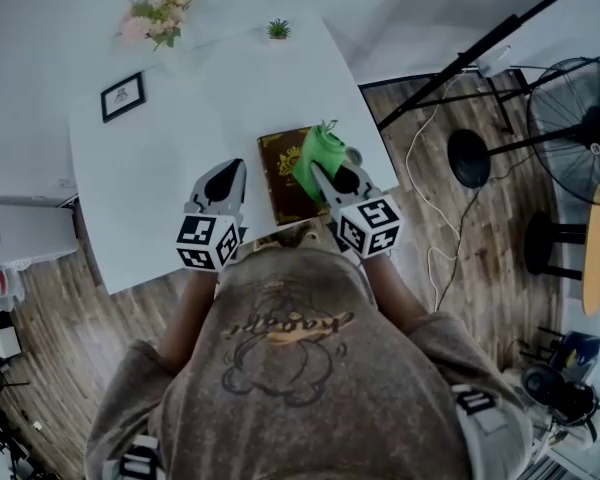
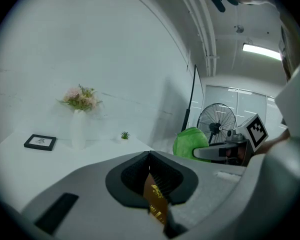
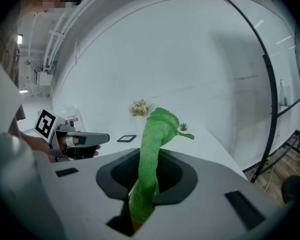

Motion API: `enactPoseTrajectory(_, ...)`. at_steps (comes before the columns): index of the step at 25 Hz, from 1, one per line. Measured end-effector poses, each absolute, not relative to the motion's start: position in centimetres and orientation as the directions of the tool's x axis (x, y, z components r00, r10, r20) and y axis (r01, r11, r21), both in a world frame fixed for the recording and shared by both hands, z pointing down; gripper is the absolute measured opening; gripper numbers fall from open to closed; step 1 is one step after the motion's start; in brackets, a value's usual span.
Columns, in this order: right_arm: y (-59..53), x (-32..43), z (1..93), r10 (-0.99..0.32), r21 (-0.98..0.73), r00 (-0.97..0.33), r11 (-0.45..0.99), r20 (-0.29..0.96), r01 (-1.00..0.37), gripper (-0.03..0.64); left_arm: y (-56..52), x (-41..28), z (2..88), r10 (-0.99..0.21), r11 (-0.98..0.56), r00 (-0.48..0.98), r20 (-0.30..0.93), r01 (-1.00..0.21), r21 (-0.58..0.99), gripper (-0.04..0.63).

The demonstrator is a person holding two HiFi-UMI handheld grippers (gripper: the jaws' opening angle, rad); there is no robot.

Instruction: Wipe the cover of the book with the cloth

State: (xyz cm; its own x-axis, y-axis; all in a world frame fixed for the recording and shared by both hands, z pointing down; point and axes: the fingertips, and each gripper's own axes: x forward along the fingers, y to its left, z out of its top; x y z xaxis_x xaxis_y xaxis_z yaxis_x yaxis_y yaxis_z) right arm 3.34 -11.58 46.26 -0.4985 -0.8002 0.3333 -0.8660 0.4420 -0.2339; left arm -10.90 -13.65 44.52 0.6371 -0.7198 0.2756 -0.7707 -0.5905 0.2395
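Green cloth [image 3: 155,129], one piece, is pinched in the right gripper [image 3: 149,159], whose jaws are closed on it; it stands up out of them. From the head view it sits over the right edge of the single brown book [image 1: 280,168], which lies flat near the front edge of the white table [image 1: 170,178]. Just beside the book, the left gripper [image 2: 150,155] has its jaws together, holding nothing. Farther back are one framed picture [image 2: 40,142], one white vase [image 2: 78,129] holding flowers [image 2: 80,98], and one small potted plant [image 2: 124,135]
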Motion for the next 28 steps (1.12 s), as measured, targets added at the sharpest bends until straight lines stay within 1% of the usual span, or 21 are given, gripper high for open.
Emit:
enactPoseTrajectory(8,-15.3,-0.3,48.4,-0.693,-0.226,-0.614,0.574,0.378,-0.787,0.067,-15.1,-12.0,44.3,-0.769,-0.515,0.572,0.288,-0.819,0.252,0.004)
enactPoseTrajectory(14,-17.2,-2.8,51.2,-0.619,-0.211,-0.663,0.644,0.421,-0.735,0.067,-15.6,-13.2,44.6,-0.804,-0.461,0.519,0.289,-0.852,0.249,0.003)
enactPoseTrajectory(18,-17.9,-4.0,53.7,-0.569,-0.180,-0.669,0.682,0.479,-0.709,0.067,-15.4,-14.0,44.9,-0.822,-0.426,0.489,0.292,-0.868,0.255,0.004)
enactPoseTrajectory(23,-18.5,-4.8,57.0,-0.514,-0.124,-0.642,0.718,0.569,-0.685,0.066,-15.0,-14.5,45.1,-0.831,-0.401,0.468,0.301,-0.879,0.258,0.004)
enactPoseTrajectory(28,-18.9,-5.4,59.4,-0.485,-0.107,-0.622,0.731,0.614,-0.675,0.066,-15.0,-14.4,45.1,-0.833,-0.396,0.463,0.301,-0.881,0.261,0.003)
